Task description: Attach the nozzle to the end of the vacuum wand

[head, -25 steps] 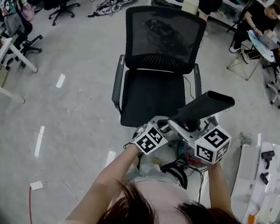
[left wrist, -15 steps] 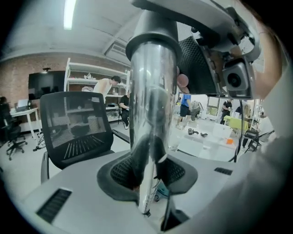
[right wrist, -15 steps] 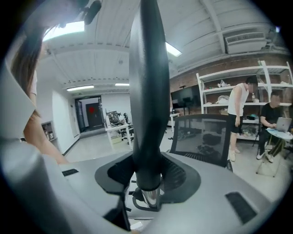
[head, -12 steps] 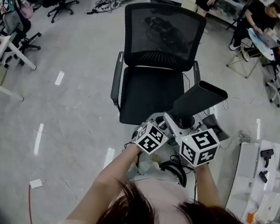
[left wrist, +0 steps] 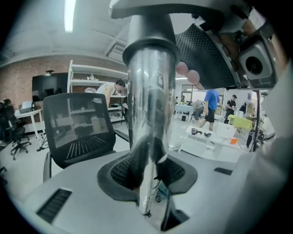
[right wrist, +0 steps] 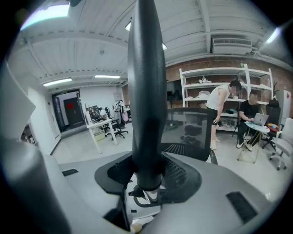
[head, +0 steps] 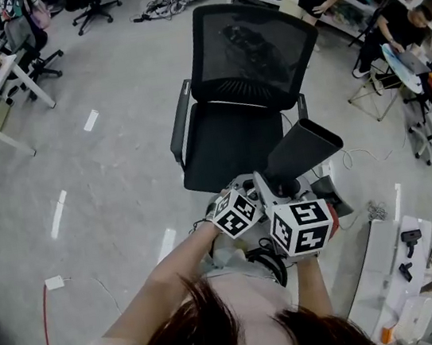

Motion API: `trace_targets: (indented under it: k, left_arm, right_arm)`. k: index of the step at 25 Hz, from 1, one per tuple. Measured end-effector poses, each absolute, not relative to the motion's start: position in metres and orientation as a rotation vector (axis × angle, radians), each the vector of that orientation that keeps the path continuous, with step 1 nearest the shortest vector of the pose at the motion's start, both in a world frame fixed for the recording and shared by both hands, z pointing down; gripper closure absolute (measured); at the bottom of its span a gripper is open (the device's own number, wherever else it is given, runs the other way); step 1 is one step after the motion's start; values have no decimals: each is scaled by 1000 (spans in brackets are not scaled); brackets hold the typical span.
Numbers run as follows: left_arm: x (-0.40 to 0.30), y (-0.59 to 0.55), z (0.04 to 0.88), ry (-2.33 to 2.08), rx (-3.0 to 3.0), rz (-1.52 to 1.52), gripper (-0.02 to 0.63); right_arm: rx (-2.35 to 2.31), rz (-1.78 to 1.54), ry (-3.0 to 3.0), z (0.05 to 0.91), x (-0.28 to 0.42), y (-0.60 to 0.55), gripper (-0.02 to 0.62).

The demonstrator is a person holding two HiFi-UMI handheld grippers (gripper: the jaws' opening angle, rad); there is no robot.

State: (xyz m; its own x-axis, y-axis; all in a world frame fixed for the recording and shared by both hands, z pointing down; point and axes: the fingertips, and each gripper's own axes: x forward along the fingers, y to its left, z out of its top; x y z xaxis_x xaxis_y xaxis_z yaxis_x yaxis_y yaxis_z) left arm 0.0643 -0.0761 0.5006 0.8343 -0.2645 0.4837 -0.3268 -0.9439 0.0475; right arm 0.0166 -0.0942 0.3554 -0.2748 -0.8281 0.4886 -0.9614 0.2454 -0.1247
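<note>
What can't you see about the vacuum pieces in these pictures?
- Left gripper view: the wand's far end, covered by a pale part at the top.
- Right gripper view: the nozzle's far tip, cut off by the top edge.
- Head view: whether nozzle and wand are joined, hidden behind the right gripper.

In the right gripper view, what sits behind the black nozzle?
Behind the nozzle stands a black mesh office chair, with white shelves and two people further back. The nozzle covers the chair's left side and the room beyond it, so nothing there can be told.
</note>
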Motion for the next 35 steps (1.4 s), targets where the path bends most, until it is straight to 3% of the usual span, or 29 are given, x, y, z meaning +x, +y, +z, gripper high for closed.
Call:
trace_targets:
  k: [11,28,35]
  left_arm:
    - [65,-50,496,-292,2927,719,477]
    - [56,-66,499,-491,2916,767,482]
    - [60,-58,497,-348,2913,760,482]
  right_arm:
    - [1135,519,-2406,352,0,-71,414]
    - [1734,466,-2258,352,3,-90,416]
    - [1531,472,-2315,350,1,-85,416]
